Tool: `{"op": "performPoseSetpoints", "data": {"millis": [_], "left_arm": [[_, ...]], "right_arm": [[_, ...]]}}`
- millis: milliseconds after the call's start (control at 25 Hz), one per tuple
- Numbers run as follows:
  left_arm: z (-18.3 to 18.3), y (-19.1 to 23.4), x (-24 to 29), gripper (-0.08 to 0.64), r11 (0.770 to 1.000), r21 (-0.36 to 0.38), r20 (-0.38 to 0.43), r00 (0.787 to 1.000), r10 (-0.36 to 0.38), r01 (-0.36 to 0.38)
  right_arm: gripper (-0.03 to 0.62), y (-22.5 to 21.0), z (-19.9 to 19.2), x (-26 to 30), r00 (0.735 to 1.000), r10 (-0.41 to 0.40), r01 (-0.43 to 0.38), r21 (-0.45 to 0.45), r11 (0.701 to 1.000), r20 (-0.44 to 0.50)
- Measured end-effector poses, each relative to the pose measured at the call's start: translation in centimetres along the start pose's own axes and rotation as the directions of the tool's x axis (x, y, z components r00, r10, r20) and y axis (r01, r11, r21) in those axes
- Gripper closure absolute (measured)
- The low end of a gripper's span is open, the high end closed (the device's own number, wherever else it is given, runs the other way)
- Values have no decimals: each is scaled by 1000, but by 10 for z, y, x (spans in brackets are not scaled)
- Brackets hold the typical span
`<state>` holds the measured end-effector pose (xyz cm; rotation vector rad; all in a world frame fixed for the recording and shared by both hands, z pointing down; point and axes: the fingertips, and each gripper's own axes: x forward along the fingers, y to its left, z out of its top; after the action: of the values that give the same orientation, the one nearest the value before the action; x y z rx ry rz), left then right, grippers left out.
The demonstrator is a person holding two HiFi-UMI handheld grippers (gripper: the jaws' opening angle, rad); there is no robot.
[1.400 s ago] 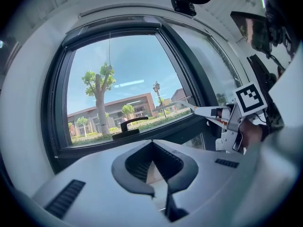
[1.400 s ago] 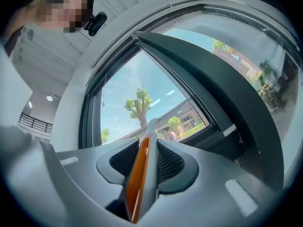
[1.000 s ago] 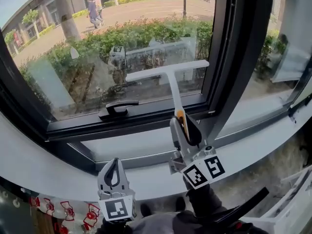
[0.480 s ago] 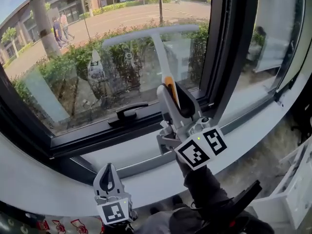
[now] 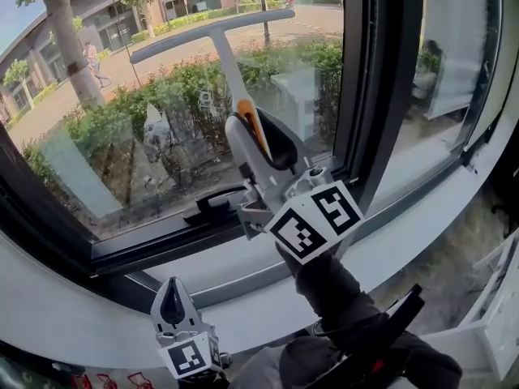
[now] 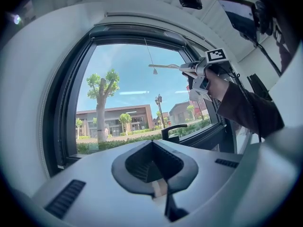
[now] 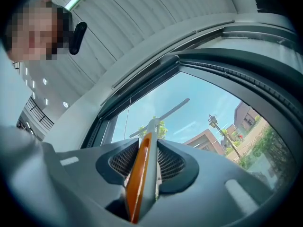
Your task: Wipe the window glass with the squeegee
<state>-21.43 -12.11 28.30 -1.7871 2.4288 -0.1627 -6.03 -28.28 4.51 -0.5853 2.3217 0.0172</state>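
Right gripper clamps the squeegee between its jaws, before the window glass.
Only the left gripper view shows that gripper's jaws together, empty.

Head view: above, facing steeply down, near the window glass. Left gripper view: low, set back, facing upward. Right gripper view: close, facing upward. Shared: same glass.

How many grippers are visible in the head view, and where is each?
2. The left gripper is at the bottom, shut, empty. The right gripper is higher, shut on the squeegee. None hidden.
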Motion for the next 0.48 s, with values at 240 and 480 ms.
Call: {"op": "performPoseSetpoints", "data": {"millis": [240,480], "left_arm": [[3,8,-1,561,1000,-2,10,1000,29,-29],[-2,16,-2,561,999,-8,4,999,51,-51]], "right_arm": [[472,2,-8,14,1000,14,-14,-1,1000,-9],[472,-3,-23,22,1000,11,-11,13,1000,-26]]}}
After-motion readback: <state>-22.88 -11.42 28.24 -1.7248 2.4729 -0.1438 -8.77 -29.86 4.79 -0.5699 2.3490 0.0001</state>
